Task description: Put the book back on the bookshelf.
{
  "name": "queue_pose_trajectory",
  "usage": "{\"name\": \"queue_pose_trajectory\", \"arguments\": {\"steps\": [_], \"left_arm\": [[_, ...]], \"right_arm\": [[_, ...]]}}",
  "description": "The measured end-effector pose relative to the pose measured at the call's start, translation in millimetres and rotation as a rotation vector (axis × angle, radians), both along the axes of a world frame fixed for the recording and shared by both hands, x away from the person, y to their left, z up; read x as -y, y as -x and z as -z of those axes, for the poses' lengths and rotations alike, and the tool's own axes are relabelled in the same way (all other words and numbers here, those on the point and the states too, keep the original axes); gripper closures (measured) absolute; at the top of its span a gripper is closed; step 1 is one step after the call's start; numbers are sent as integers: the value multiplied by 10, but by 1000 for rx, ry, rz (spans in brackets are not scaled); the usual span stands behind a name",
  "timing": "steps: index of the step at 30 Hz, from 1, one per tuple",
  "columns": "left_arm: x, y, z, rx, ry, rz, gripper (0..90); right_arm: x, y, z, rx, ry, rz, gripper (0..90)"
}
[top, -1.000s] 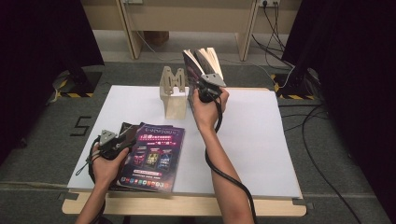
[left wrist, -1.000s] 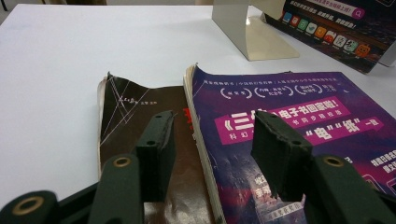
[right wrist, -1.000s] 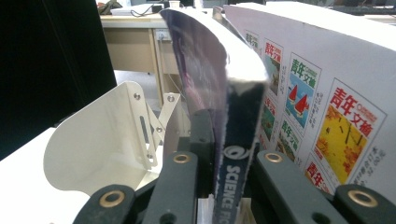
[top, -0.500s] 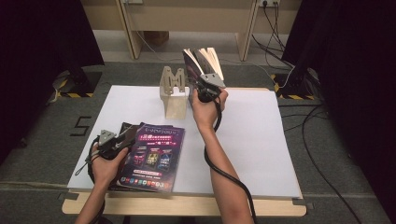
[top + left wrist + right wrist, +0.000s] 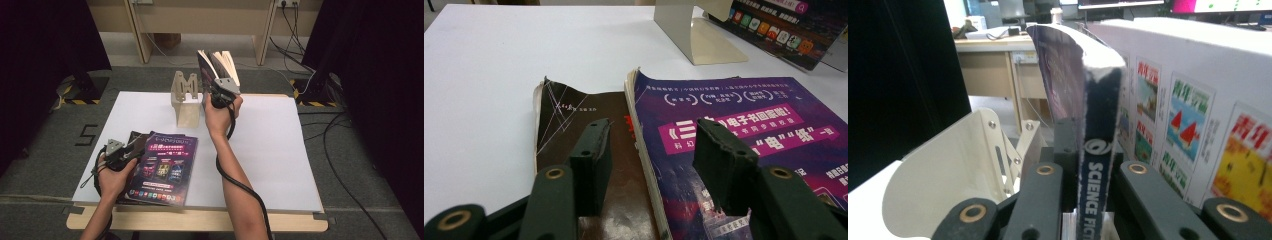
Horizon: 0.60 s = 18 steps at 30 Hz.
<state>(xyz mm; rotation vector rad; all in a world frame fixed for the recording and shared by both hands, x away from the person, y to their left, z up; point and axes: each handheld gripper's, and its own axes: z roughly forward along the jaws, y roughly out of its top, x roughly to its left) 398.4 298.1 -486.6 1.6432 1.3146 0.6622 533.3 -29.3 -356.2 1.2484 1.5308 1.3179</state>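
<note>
My R claw (image 5: 216, 93) clamps the book (image 5: 1094, 150) by its spine, upright beside the stand (image 5: 183, 96). L claw (image 5: 651, 150) released, over magazines (image 5: 162, 167) on the surface (image 5: 280, 150).

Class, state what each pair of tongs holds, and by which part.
The right tongs clamp a book by its spine; the left tongs hold nothing.

white tabletop (image 5: 280, 150), black curtains (image 5: 45, 45), perhaps cables (image 5: 345, 150)

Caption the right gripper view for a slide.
Right gripper clamps a magazine by its spine beside the cream bookstand.
</note>
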Motion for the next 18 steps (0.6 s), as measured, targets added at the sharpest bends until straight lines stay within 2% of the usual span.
{"name": "queue_pose_trajectory", "arguments": {"steps": [7,10,18], "left_arm": [[6,2,0,-1,0,2,484],[13,1,0,-3,-2,5,484],[25,-4,9,-6,-4,8,484]], "right_arm": [[-3,41,-32,-37,-2,0,820],[12,78,-52,-33,8,-5,791],[54,161,-39,-57,22,-28,745]]}}
